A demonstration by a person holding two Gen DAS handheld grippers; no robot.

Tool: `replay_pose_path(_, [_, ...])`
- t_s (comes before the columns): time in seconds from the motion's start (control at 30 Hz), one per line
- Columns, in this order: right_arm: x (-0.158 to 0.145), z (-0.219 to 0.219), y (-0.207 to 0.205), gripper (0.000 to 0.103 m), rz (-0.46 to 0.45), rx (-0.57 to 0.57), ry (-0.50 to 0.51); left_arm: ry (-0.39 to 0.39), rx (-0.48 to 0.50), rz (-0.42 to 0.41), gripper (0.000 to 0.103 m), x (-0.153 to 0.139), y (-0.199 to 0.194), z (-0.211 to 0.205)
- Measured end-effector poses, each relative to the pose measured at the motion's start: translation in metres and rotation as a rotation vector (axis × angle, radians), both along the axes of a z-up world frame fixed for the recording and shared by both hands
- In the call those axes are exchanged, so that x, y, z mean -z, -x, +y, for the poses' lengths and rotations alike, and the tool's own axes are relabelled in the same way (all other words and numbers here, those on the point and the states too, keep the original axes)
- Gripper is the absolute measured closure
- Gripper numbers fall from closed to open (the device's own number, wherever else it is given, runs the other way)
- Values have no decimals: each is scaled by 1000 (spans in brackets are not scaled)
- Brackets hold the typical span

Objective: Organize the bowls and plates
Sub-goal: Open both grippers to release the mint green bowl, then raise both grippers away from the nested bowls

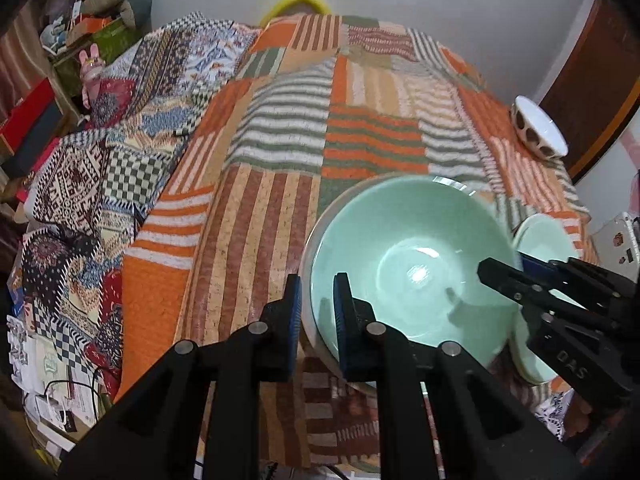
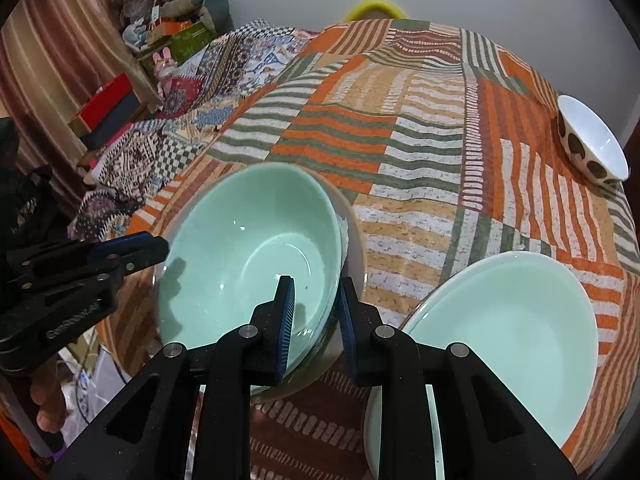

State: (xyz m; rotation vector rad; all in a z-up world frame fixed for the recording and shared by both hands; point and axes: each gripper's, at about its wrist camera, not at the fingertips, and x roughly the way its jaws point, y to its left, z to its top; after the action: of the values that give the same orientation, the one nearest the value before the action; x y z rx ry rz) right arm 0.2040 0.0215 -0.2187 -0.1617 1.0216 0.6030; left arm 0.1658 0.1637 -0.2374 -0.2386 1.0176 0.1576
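I count four dishes on the bed [image 2: 400,120], which is spread with a striped patchwork cover. Two are mint green: one deep mint-green bowl [image 1: 420,240] and one shallow mint-green plate [image 2: 500,340]. The deep one sits nested inside a third dish, a pale outer bowl [image 2: 354,240], near my edge of the bed. The plate lies just to its right, apart from it. The fourth, a white bowl with brown spots [image 2: 596,140], stands alone, well apart at the bed's far right edge.

I have two tools on the nested pair, one on each side. My left hand-held gripper [image 1: 318,308] has one finger outside the pale bowl and one inside the green bowl, pinching the two rims between its nearly closed pads. My right hand-held gripper [image 2: 316,316] straddles the opposite rim, but a strip of green wall shows between the inner pad and the rim, so it stands slightly spread and is not gripping.

The plate crowds the outer finger of my right tool. Beyond the bed's left side are a striped curtain [image 2: 52,40], a stack of boxes [image 2: 108,96] and a heap of soft toys [image 2: 192,0]. Something yellow [image 2: 374,6] shows past the far end.
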Motion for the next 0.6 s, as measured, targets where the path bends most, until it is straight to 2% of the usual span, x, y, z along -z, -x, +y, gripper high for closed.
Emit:
replay_pose_path(0.07, [-7, -4, 0, 68, -29, 12, -14, -3, 3, -25, 85, -11, 1, -3])
replay_pose_path(0.1, [-12, -6, 1, 57, -52, 19, -22, -3, 11, -39, 85, -17, 2, -6])
replay_pose_path(0.13, [-15, -8, 2, 55, -68, 23, -28, -4, 19, -50, 85, -22, 2, -8])
replay_pose_path(0.27, [-32, -25, 1, 55, -96, 40, -58, -7, 49, -100, 83, -46, 4, -21])
replay_pose_path(0.43, [-54, -68, -5, 55, -140, 105, -99, -16, 75, -214, 55, -82, 5, -45])
replay_pose_path(0.6, [-78, -129, -17, 54, -204, 207, -120, -35, 110, -292, 41, -107, -5, -74])
